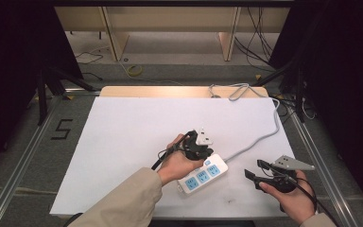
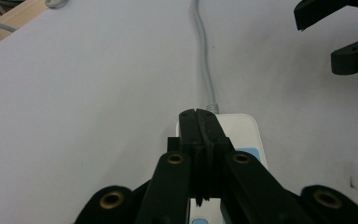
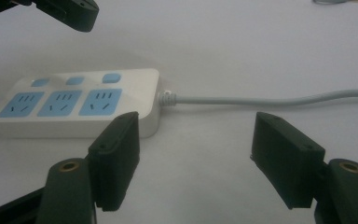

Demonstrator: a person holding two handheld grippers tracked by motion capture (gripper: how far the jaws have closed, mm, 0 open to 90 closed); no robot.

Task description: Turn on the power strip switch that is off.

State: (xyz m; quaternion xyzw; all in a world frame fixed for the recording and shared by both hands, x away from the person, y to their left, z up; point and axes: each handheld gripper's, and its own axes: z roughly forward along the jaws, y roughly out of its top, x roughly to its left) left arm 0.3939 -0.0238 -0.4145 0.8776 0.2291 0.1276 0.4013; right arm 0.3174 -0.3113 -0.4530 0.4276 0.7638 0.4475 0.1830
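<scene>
Presently catalogued: one white power strip [image 1: 203,175] with three blue outlets and three small blue buttons, lying flat on the white tabletop [image 1: 123,142], placed toward the 5 o'clock part of the sheet in the high view and angled so that its cable end points to about 2 o'clock. One grey cable [image 1: 260,137], leaving that end of the strip and running off toward 1 o'clock, then curling at the far edge of the tabletop near 12 o'clock. One left gripper [image 1: 203,150], held in the person's left hand [image 1: 177,163], positioned over the cable end of the strip, at about 11 o'clock from the strip's middle; its jaws are pressed together with nothing between them, and in the left gripper view the closed tips [image 2: 199,126] sit above the strip's white casing [image 2: 242,130], though contact with it cannot be told. One right gripper [image 1: 255,170], held in the person's right hand [image 1: 295,201] at about 3 o'clock from the strip and apart from it; its jaws stand wide apart and empty, and in the right gripper view they [image 3: 196,158] frame bare tabletop just in front of the strip [image 3: 79,102] and its cable [image 3: 270,99]. One beige sleeve [image 1: 123,203] covers the left forearm, entering from 6 o'clock.
</scene>
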